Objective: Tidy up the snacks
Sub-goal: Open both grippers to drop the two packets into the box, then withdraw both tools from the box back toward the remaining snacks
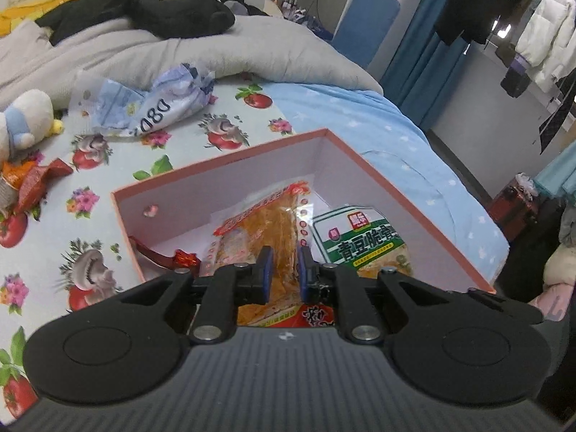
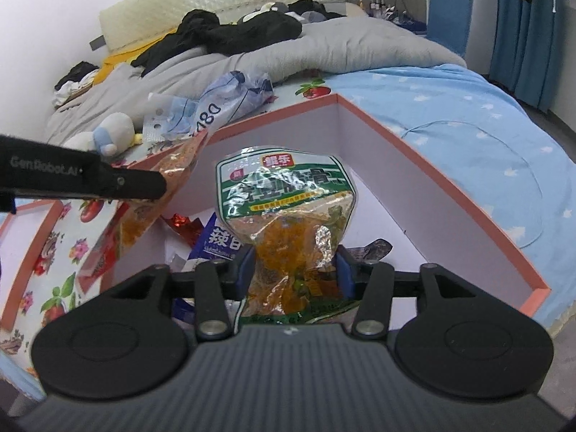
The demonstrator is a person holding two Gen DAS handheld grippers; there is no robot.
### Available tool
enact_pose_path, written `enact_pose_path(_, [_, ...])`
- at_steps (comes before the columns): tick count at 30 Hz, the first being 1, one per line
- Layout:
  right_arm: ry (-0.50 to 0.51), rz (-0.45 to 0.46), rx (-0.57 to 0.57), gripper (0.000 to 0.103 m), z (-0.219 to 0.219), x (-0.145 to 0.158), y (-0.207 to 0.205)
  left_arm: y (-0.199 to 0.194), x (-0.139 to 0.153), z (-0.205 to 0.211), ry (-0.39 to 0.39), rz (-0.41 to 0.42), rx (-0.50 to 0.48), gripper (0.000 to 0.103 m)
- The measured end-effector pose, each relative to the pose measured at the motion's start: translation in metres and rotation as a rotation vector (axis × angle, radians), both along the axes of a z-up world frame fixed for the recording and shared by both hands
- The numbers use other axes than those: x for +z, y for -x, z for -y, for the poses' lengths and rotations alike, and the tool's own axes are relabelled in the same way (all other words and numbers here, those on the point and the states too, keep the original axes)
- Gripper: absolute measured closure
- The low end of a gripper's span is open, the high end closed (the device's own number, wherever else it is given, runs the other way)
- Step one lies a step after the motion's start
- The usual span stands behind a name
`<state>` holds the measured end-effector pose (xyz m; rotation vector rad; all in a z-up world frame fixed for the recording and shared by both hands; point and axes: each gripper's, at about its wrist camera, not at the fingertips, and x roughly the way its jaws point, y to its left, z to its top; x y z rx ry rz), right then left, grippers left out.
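A pink box [image 1: 414,194] with white walls inside sits open on a bed, on a sheet [image 1: 108,165] printed with tomatoes and flowers.

The left gripper [image 1: 284,270] is over the near side of the box. Its blue pads are close together and pinch a clear snack bag with an orange-red edge [image 1: 266,223]. The bag is full of yellow-orange food and hangs over the inside of the box. From the right wrist camera this same bag [image 2: 158,201] sticks up past the left wall of the box, held by the black left finger.

The right gripper [image 2: 295,270] is over the box too. A green and white snack bag [image 2: 284,194] with Chinese writing stands between its blue pads. The pads are spread about halfway and sit by the crumpled lower part of the bag. I cannot tell if they press on it.

On the floor of the box lie a blue snack pack [image 2: 216,241], a little shiny red wrapper [image 2: 183,225] and a dark wrapper [image 2: 374,248] near the right pad.

Behind the box, on the sheet, is a crumpled blue and white bag [image 1: 158,104]. A white plush toy [image 1: 25,115] lies to the left of the box. Farther back is a grey blanket [image 1: 180,54] with a black plush toy [image 1: 172,10] on it. To the right of the box the bed has a light blue sheet with white stars [image 1: 414,126].
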<state>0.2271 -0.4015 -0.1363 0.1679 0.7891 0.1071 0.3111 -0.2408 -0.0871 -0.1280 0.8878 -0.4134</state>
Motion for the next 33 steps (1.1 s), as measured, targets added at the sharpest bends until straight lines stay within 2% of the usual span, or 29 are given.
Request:
enact_pose_path(1, [0.001, -0.002, 0.007, 0.047, 0.001, -0.001, -0.001, 0.000, 0.001, 0.000, 0.014, 0.000, -0.006, 0.087])
enact_pose_path(3, [0.017, -0.004, 0.019, 0.045, 0.002, -0.004, -0.001, 0.001, 0.001, 0.002, 0.008, -0.001, -0.002, 0.077])
enact_pose_path(4, [0.017, -0.007, 0.023, 0.045, 0.003, -0.004, -0.001, 0.002, 0.001, 0.002, 0.002, -0.005, 0.008, 0.058])
enact_pose_path(5, [0.002, -0.010, 0.029, 0.045, 0.004, -0.004, -0.001, 0.003, 0.001, 0.002, 0.004, -0.006, 0.020, 0.045])
enact_pose_path(9, [-0.030, -0.002, 0.035, 0.024, 0.005, 0.001, 0.006, 0.015, 0.008, -0.004, 0.013, 0.008, 0.038, 0.044])
enact_pose_path(20, [-0.069, 0.109, 0.016, 0.024, -0.011, 0.041, 0.049, 0.072, 0.054, -0.045, -0.026, 0.144, 0.041, 0.044])
enact_pose_path(27, [-0.082, 0.192, 0.000, 0.024, -0.041, 0.066, 0.096, 0.125, 0.073, -0.096, -0.012, 0.213, 0.055, 0.044])
enact_pose_path(29, [-0.073, 0.216, 0.012, 0.024, -0.052, 0.069, 0.108, 0.138, 0.074, -0.112, -0.003, 0.219, 0.060, 0.044])
enact_pose_path(33, [-0.004, 0.260, 0.096, 0.024, -0.081, 0.075, 0.130, 0.165, 0.075, -0.143, -0.044, 0.256, 0.052, 0.044])
